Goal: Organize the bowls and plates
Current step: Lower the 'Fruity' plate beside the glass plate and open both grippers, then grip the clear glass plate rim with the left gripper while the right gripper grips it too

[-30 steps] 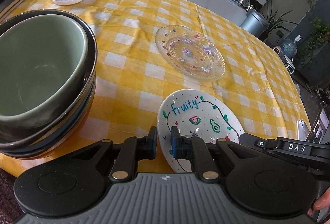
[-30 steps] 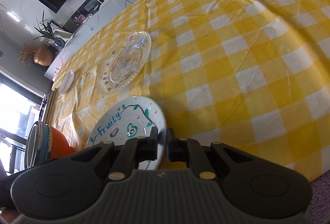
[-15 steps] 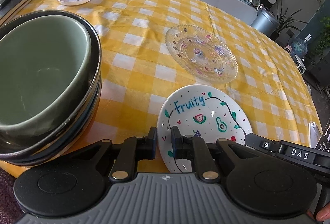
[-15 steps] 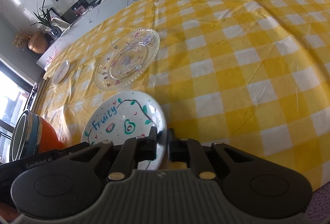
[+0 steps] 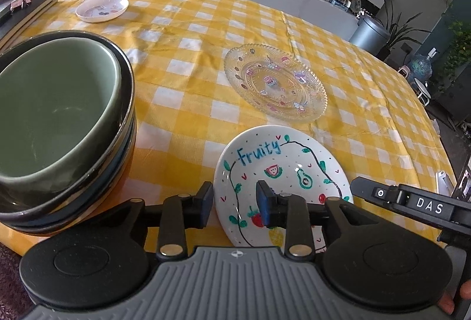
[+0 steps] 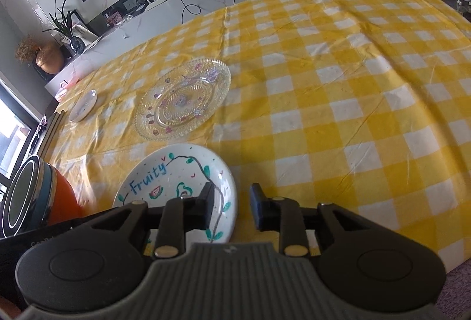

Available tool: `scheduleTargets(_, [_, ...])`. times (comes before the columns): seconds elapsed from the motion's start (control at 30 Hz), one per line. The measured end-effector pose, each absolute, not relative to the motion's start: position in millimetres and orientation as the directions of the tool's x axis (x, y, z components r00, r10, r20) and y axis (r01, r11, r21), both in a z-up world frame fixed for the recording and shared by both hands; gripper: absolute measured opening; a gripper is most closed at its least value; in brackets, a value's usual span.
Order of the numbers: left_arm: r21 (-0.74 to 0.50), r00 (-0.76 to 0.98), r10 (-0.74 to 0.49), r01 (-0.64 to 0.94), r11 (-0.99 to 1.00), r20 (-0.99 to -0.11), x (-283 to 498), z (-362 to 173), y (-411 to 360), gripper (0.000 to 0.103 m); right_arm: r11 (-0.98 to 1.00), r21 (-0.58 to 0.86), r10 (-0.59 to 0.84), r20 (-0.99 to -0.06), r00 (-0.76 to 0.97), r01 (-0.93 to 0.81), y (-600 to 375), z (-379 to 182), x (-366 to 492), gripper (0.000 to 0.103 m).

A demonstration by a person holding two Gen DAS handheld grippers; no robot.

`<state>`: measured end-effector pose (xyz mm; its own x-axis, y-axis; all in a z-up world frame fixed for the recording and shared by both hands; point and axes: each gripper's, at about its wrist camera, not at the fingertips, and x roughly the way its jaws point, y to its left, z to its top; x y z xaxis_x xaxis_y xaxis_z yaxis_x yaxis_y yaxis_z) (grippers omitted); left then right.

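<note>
Where jaws gape, Fruity plate [image 5: 282, 172] between.

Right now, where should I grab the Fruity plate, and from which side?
Take the Fruity plate by its thin raised rim at the near edges, one pad above and one under. It lies flat on the tablecloth, and both open tools already straddle that rim.

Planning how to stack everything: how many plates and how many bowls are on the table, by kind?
Plates: 3, the Fruity plate, the glass plate, the small white plate.
Bowls: at least 2, the green bowl nested in a dark bowl.
Total: at least 5.
</note>
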<state>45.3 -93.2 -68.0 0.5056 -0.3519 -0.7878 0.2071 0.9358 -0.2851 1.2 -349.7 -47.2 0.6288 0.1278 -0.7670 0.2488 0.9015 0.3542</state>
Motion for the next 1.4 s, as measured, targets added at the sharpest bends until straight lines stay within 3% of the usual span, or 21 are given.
scheduleTargets(0.37, [-0.283, 0.566, -0.396, 0.28, 0.917, -0.723, 52, -43, -111, 0.048, 0.914, 0.322, 0.082, -0.744, 0.663, 0.248, -352, -32, 10, 0.037])
scheduleTargets(0.93, [-0.31, 0.539, -0.341, 0.152, 0.939, -0.77, 132, -29, -108, 0.048, 0.888, 0.381, 0.108, -0.715, 0.69, 0.256, -355, -27, 60, 0.039])
scheduleTargets(1.07, [-0.312, 0.549, -0.313, 0.098, 0.945, -0.775, 148, -35, -110, 0.048, 0.879, 0.392, 0.107, -0.717, 0.688, 0.271, -358, -32, 76, 0.038])
scheduleTargets(1.3, [-0.313, 0.563, -0.275, 0.03, 0.949, -0.78, 161, -53, -113, 0.047, 0.848, 0.432, 0.13, -0.733, 0.668, 0.308, -368, -53, 105, 0.026])
scheduleTargets(1.4, [-0.298, 0.558, -0.255, 0.014, 0.954, -0.79, 165, -61, -116, 0.046, 0.84, 0.442, 0.138, -0.735, 0.664, 0.314, -372, -61, 114, 0.026])
